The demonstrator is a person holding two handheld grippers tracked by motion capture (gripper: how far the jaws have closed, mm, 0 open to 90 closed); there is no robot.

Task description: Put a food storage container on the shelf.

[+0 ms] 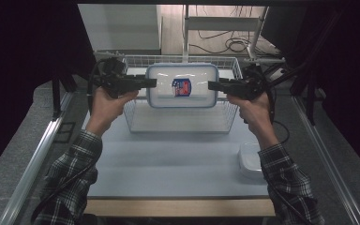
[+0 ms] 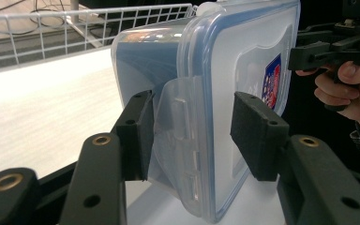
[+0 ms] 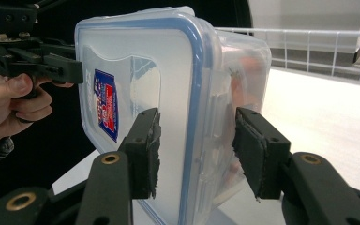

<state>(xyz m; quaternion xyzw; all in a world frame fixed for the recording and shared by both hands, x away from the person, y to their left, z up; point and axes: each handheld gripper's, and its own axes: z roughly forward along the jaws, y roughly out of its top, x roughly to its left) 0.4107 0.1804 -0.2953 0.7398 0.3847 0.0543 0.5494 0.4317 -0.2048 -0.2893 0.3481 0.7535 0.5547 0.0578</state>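
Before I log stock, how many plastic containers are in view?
2. One lidded container is held over the wire basket between the left tool and the right tool. A second white container sits at the table's right edge, partly hidden by a sleeve.

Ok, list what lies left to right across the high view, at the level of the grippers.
Left gripper → lidded box → right gripper, with the box held between them over the wire basket.
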